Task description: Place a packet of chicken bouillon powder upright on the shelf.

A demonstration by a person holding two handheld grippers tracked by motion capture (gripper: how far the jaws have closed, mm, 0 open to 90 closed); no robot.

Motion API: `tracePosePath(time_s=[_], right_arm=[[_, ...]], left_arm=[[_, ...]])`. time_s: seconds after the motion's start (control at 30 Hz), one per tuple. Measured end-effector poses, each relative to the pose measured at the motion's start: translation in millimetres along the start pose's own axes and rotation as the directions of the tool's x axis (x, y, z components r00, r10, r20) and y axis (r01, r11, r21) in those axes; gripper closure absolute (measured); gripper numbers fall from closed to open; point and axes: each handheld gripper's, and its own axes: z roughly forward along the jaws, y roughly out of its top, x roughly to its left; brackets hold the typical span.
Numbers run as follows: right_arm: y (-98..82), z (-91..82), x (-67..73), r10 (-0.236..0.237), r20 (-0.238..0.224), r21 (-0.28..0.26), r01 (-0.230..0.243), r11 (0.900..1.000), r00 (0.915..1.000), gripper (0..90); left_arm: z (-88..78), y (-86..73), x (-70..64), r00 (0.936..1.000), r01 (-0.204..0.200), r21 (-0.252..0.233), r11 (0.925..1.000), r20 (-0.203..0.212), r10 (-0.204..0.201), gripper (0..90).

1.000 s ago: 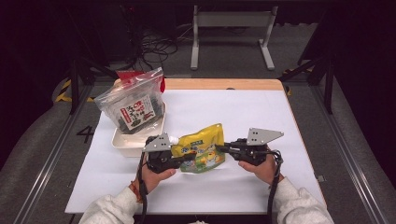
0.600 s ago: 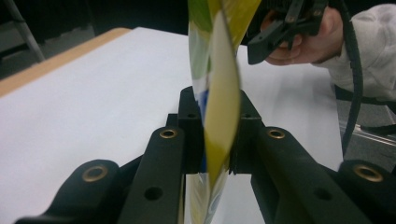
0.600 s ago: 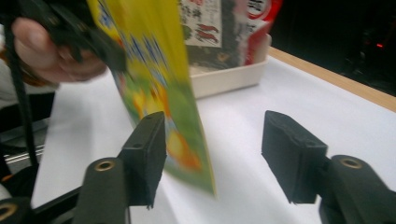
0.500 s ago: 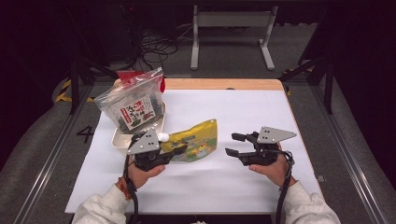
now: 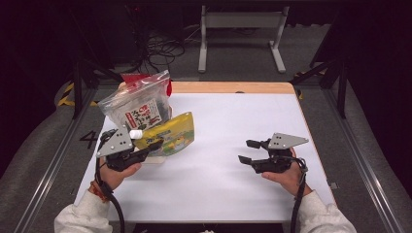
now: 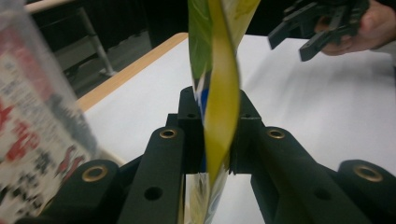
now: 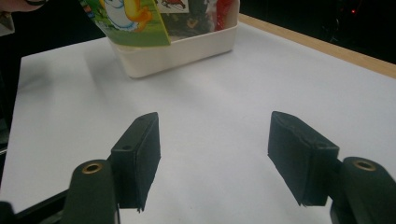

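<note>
A yellow-green spouted pouch (image 5: 171,134) hangs tilted above the table's left side, and my left gripper (image 5: 147,146) is shut on its edge. In the left gripper view the pouch (image 6: 219,93) stands edge-on, pinched between the jaws of my left gripper (image 6: 217,140). My right gripper (image 5: 248,151) hovers low over the table's right half. Its jaws have just been opening, and nothing is between them. The right gripper view shows that gripper (image 7: 215,154) with its pads wide apart over bare white table, with the pouch (image 7: 126,18) far off.
A clear bag of snack packets (image 5: 141,104) stands in a white tray (image 7: 177,53) at the table's left, right behind the pouch. The white table top (image 5: 218,194) has a wooden far edge (image 5: 233,87). Dark floor, cables and a metal stand lie beyond.
Both grippers held the pouch at the table's middle. The right one let go and opened, staying at the right. The left one carried the pouch left and up, toward the tray.
</note>
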Motion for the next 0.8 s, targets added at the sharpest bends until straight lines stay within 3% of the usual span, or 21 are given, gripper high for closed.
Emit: tracePosePath(time_s=[0.13,0.3,0.53,0.67,0.8], right_arm=[[-3.3,1.0,-0.8,0.0,0.007,0.014,0.0,1.0,1.0,34.6],[-5.0,3.8,-0.5,0.004,-0.003,0.02,-0.004,1.0,1.0,34.6],[-7.6,9.2,0.1,0.007,-0.01,0.037,-0.006,0.999,0.9999,34.3],[-8.5,11.9,0.2,0.005,-0.011,0.05,-0.004,0.999,0.9999,33.9],[-9.2,13.1,0.3,0.003,-0.01,0.057,-0.003,0.998,0.9999,33.6]], left_arm=[[-8.1,-0.8,5.7,1.0,0.006,-0.032,0.9995,0.002,-0.006,79.1],[-17.0,5.6,7.9,0.9997,-0.022,-0.037,0.9991,0.01,0.023,79.2],[-32.7,1.3,21.0,0.9992,-0.007,-0.04,0.9992,-0.039,0.005,79.3],[-35.9,-6.8,30.5,0.9979,-0.024,0.013,0.9996,-0.06,0.025,79.3],[-38.7,-19.9,41.8,0.9982,-0.011,0.035,0.9993,-0.058,0.013,79.3]])
